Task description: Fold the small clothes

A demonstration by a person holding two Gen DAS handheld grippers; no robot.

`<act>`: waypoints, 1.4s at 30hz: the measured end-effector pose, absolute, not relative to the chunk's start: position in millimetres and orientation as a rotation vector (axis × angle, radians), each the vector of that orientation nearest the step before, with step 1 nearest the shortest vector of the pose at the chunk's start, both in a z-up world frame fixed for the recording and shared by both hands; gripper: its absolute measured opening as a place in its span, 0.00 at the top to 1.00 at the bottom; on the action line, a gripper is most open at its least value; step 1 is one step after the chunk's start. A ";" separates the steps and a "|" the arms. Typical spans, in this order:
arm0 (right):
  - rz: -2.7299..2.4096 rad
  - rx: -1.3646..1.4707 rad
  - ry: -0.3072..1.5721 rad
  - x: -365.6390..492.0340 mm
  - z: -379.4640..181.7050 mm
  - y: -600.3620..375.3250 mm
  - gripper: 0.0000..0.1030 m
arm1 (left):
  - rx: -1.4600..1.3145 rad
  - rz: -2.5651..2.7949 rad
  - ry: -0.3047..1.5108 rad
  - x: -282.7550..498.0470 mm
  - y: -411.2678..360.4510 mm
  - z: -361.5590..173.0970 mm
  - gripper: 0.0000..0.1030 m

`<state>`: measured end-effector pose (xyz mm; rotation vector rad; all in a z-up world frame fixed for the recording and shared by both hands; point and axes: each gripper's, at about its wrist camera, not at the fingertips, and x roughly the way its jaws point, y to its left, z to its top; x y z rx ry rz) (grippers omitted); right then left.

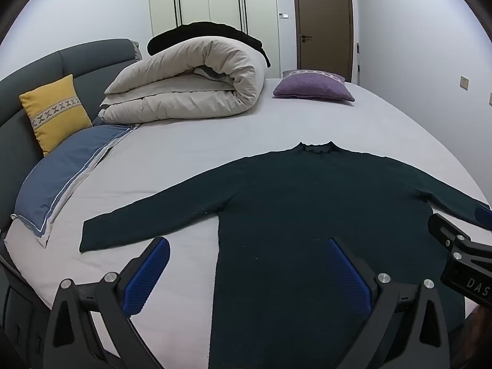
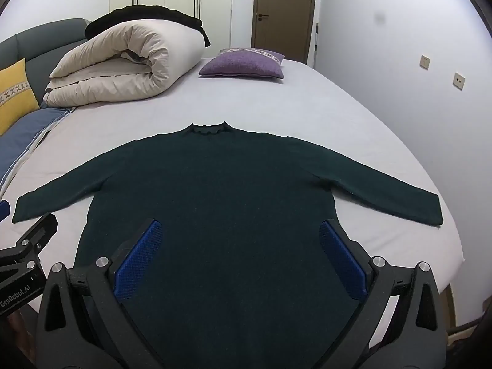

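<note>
A dark green long-sleeved sweater [image 1: 313, 203] lies flat on the bed, collar away from me and both sleeves spread out; it also shows in the right wrist view [image 2: 221, 184]. My left gripper [image 1: 246, 272] is open and empty, hovering above the sweater's lower left edge and the sheet. My right gripper [image 2: 241, 253] is open and empty above the sweater's lower body. The right gripper's body shows at the right edge of the left wrist view [image 1: 461, 255]; the left gripper's body shows at the left edge of the right wrist view [image 2: 24, 252].
The bed sheet [image 2: 307, 104] is pale grey. A rolled beige duvet [image 1: 190, 83] with a black garment on top lies at the back. A purple cushion [image 1: 313, 87], a yellow cushion [image 1: 55, 110] and a blue pillow [image 1: 67, 172] lie near the grey headboard [image 1: 46, 61].
</note>
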<state>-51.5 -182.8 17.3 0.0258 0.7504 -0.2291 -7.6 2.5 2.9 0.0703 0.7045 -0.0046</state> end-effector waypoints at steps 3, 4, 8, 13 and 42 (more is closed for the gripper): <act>-0.229 0.022 0.751 -51.7 18.5 -183.3 0.00 | 0.070 -0.006 0.705 -7.5 3.6 3.0 0.00; -0.229 0.021 0.751 -51.5 18.7 -183.3 0.00 | 0.068 -0.007 0.707 -7.4 4.5 3.4 0.00; -0.231 0.020 0.751 -51.6 17.9 -183.3 0.00 | 0.068 -0.006 0.707 -7.3 5.1 3.8 0.00; -0.230 0.019 0.752 -51.9 16.9 -183.5 0.00 | 0.069 -0.006 0.706 -8.0 4.4 3.3 0.00; -0.229 0.023 0.756 -52.1 14.4 -179.7 0.00 | 0.065 -0.005 0.705 -9.7 7.5 3.1 0.00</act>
